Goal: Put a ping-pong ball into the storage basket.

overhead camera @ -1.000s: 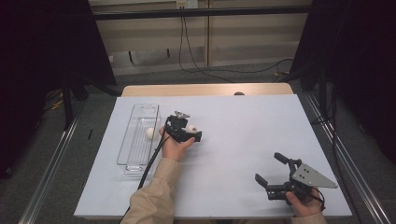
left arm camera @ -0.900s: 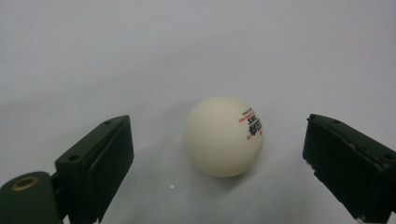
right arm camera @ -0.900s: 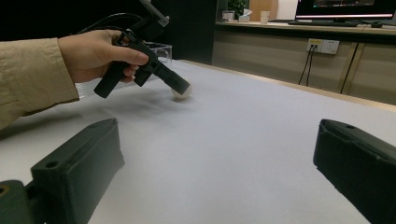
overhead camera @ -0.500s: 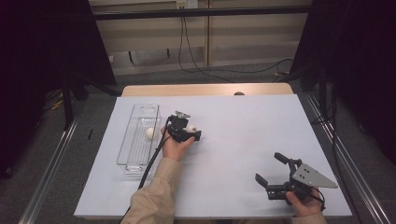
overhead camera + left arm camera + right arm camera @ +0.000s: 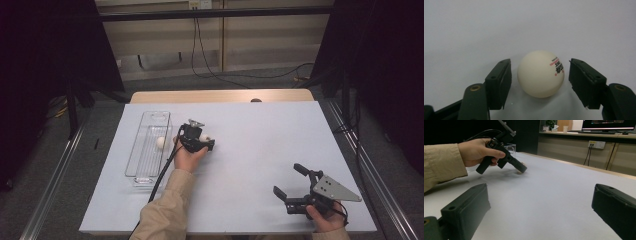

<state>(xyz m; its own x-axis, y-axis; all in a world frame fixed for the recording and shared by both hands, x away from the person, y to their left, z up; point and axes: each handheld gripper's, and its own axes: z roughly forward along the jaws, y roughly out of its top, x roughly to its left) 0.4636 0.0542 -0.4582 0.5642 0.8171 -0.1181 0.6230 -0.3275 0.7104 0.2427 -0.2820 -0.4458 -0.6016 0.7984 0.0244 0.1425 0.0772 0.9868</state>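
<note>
A white table-tennis ball (image 5: 540,73) with red and black print lies on the white table between the jaws of my left gripper (image 5: 540,62). The jaws have just been closing around it, and a thin gap still shows on each side of the ball. In the high view my left gripper (image 5: 202,143) points right, just right of the clear tray (image 5: 141,165). A second white ball (image 5: 160,142) lies in that tray. My right gripper (image 5: 287,179) rests near the table's front right, open, with nothing between its jaws.
The long clear tray stands at the left of the white table top (image 5: 260,130). The right gripper view shows the left hand and its gripper (image 5: 520,167) farther off. A black cable (image 5: 162,170) trails from the left gripper toward the front edge.
</note>
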